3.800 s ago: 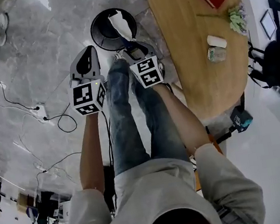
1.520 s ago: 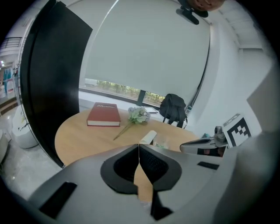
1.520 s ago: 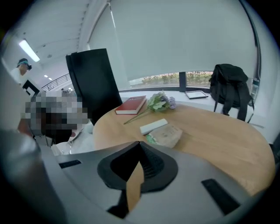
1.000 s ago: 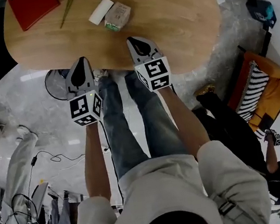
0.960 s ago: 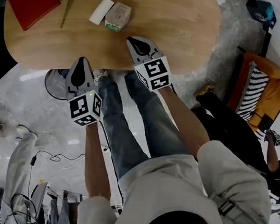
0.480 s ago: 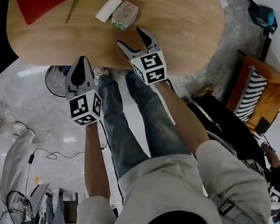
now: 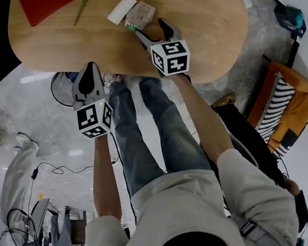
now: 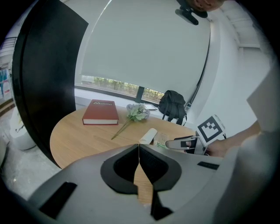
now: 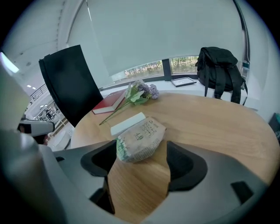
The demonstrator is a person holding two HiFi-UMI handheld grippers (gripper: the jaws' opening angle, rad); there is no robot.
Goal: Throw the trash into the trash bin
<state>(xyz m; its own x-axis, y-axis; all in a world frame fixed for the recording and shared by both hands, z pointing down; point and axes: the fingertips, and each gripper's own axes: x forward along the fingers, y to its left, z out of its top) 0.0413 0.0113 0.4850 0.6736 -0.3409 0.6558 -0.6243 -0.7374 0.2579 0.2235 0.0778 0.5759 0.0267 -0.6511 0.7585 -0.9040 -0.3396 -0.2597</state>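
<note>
A crumpled paper packet with green print (image 7: pixel 140 15) lies on the round wooden table (image 7: pixel 205 7), next to a white oblong block (image 7: pixel 122 9). My right gripper (image 7: pixel 157 31) hovers just short of the packet, its jaws having just been opening and now wide apart. In the right gripper view the packet (image 9: pixel 140 139) has its near end between the tips of the right gripper (image 9: pixel 141 151), with no pad pressing on it. My left gripper (image 7: pixel 88 78) is shut and empty, held off the table's near edge. The black trash bin (image 7: pixel 59 89) shows partly under the table edge.
A red book (image 7: pixel 45 2) and a flower sprig (image 9: pixel 141 92) lie further back on the table. A black backpack (image 9: pixel 218 70) stands beyond the table and a black panel (image 8: pixel 39 87) to its left. An orange striped seat (image 7: pixel 282 108) is at the right.
My right gripper has moved forward and down over the table to the packet, and its jaws went from shut to wide open. The left gripper has stayed put.
</note>
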